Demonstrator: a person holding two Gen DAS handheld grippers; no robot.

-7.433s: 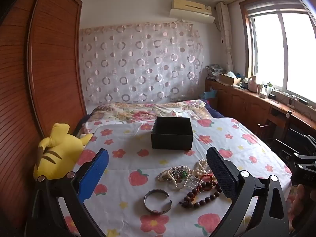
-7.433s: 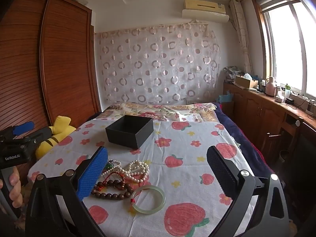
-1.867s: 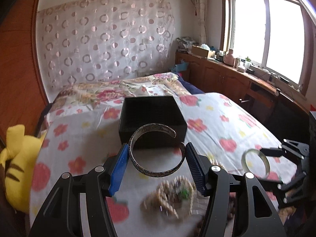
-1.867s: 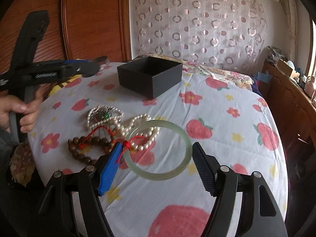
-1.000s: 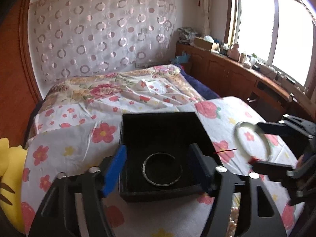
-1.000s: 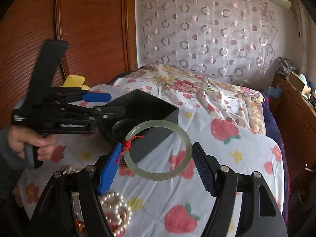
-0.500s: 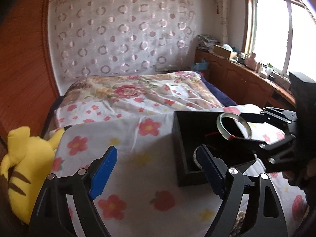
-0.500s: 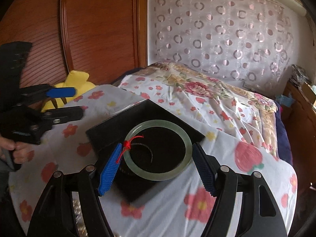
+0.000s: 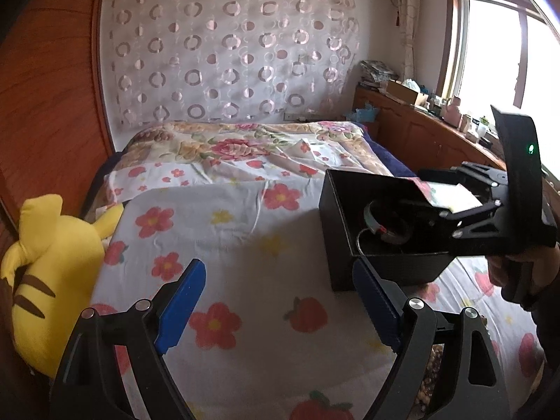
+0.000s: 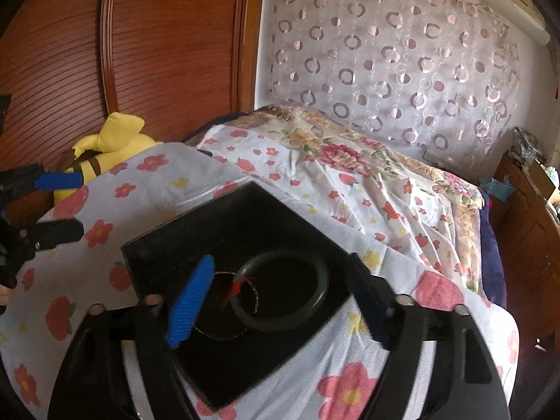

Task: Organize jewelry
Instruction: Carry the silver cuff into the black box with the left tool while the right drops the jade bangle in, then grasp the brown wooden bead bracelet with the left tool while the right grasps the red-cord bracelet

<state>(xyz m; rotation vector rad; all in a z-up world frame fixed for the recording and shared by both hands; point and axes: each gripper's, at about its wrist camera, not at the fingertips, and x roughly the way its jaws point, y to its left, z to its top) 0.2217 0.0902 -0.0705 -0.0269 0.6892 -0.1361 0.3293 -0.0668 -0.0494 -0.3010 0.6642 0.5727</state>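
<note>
A black open box (image 10: 168, 241) sits on the flowered sheet. Inside it lies a pale green bangle (image 10: 322, 280) with a red thread, partly over a thin silver cuff (image 10: 210, 332). My right gripper (image 10: 278, 297) hovers over the box with its jaws opening. The bangle rests between the pads, clear of both. In the left wrist view the right gripper (image 9: 413, 192) reaches into the box (image 9: 336, 217) from the right, above the bangle (image 9: 369, 218). My left gripper (image 9: 280, 301) stands open and empty over the sheet, left of the box.
A yellow plush toy (image 9: 45, 269) lies at the bed's left edge against the wooden wardrobe (image 10: 168, 42). A heap of beads (image 9: 434, 360) shows behind my left gripper's right finger. A person's hand (image 9: 504, 273) holds the right gripper. Wooden cabinets (image 9: 420, 133) line the window side.
The right gripper's jaws have widened and the green bangle has dropped from them into the box. The left gripper has drawn away to the left of the box.
</note>
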